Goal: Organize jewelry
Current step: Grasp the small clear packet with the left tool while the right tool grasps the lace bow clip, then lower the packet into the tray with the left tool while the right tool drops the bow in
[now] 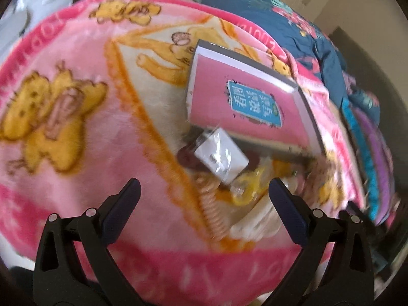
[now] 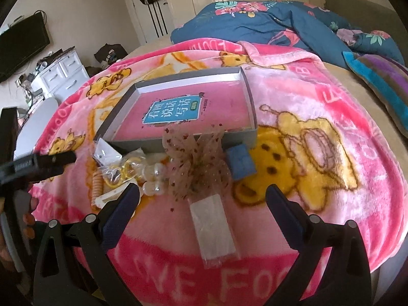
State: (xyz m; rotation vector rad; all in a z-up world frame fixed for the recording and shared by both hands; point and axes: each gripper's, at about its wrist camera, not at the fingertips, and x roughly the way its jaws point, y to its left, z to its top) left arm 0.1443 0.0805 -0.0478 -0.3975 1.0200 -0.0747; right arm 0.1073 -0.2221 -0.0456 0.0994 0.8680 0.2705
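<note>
Right tongs (image 2: pixel 202 197) are standing open, empty, above a flat clear-plastic packet holding a white card (image 2: pixel 215 232): light, slippery, best pinched by its long edges. At 12 o'clock a beige spotted mesh bow (image 2: pixel 197 156), soft and crushable, is crowding it. Left tongs (image 1: pixel 204 193), open and empty, are facing bagged yellow rings (image 1: pixel 246 187). Farther on, the grey shallow box with a pink book inside (image 2: pixel 251 102) is waiting on the pink plush bear-print blanket (image 2: pixel 331 204).

Both wrist views look down close over the blanket (image 2: pixel 318 97); left one tilted, both sharing the box (image 1: pixel 244 102).
</note>
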